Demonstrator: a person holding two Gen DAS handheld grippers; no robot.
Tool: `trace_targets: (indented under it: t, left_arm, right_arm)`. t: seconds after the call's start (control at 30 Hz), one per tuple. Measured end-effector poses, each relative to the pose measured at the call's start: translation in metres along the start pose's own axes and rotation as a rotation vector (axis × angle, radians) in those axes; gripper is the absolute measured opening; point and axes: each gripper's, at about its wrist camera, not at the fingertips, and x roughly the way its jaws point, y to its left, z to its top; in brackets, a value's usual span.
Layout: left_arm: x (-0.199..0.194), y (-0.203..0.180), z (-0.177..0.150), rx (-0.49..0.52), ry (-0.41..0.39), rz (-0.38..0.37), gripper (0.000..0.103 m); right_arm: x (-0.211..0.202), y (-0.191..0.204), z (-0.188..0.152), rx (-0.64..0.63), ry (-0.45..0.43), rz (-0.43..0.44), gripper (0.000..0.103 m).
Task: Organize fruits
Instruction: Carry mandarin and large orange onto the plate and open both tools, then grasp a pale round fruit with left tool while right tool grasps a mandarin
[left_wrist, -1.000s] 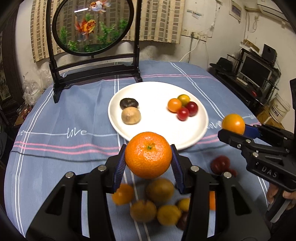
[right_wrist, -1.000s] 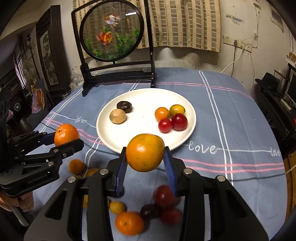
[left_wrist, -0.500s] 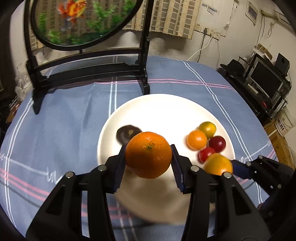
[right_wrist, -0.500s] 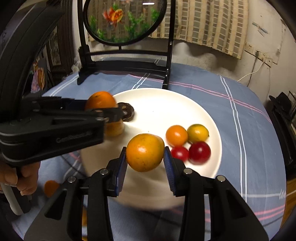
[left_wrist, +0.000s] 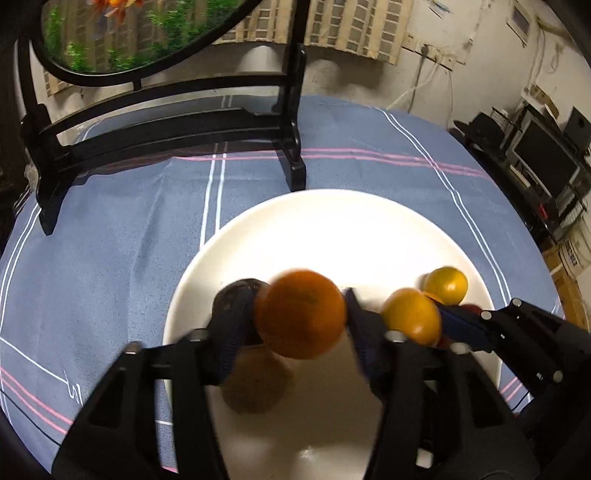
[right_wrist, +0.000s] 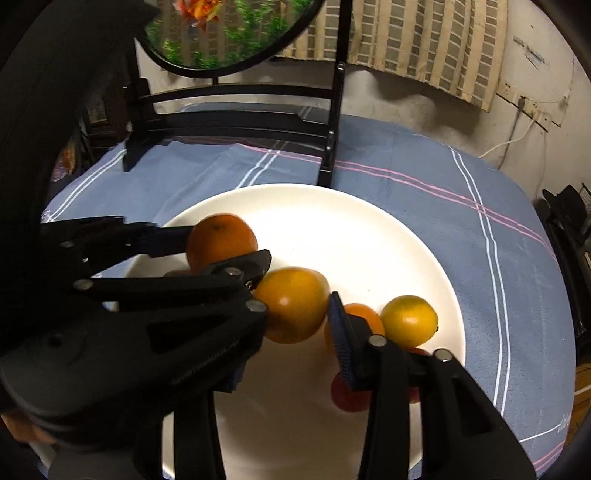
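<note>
My left gripper (left_wrist: 301, 319) is shut on an orange mandarin (left_wrist: 301, 319) and holds it low over the white plate (left_wrist: 332, 229). It also shows in the right wrist view (right_wrist: 221, 242). My right gripper (right_wrist: 293, 304) is shut on a yellow-orange fruit (right_wrist: 293, 304), seen at the right in the left wrist view (left_wrist: 412, 319). Both hang over the plate's middle, side by side. A dark fruit (left_wrist: 231, 299) and a brown one (left_wrist: 255, 384) lie under the left gripper. A yellow fruit (right_wrist: 409, 321), an orange one (right_wrist: 360, 317) and a red one (right_wrist: 347, 397) lie by the right gripper.
A black wooden stand (left_wrist: 166, 125) with a round goldfish panel (right_wrist: 229, 29) stands at the table's back. The blue striped tablecloth (left_wrist: 110, 240) lies around the plate. Shelves with electronics (left_wrist: 543, 155) are off the table's right side.
Both grippers moved forward and down from above the loose fruit pile to over the plate, each still holding its fruit. The loose fruits on the cloth have left view.
</note>
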Motion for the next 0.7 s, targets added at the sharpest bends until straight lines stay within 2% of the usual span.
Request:
trace_targets:
  t: [0.03, 0.07, 0.23, 0.4, 0.47, 0.7]
  left_arm:
    - [-0.004, 0.0, 0.001, -0.007, -0.015, -0.005, 0.074]
    - [-0.009, 0.0, 0.002, -0.009, -0.03, -0.015, 0.074]
    - [-0.042, -0.007, 0.0, 0.023, -0.089, -0.029, 0.075]
    - [-0.082, -0.012, -0.016, 0.024, -0.129, -0.05, 0.085]
    - [-0.096, -0.015, -0.025, 0.042, -0.144, -0.036, 0.087]
    - [-0.142, -0.023, -0.062, 0.059, -0.167, -0.058, 0.089]
  right_arm:
    - [-0.003, 0.0, 0.0, 0.005, -0.015, -0.019, 0.055]
    - [-0.007, -0.001, 0.001, 0.009, -0.027, -0.024, 0.06]
    - [-0.028, -0.005, -0.005, 0.017, -0.032, -0.022, 0.06]
    - [-0.056, -0.018, -0.021, 0.069, -0.03, -0.008, 0.06]
    - [-0.071, -0.021, -0.032, 0.083, -0.044, -0.006, 0.065]
    - [-0.111, -0.028, -0.081, 0.148, -0.052, -0.007, 0.065]
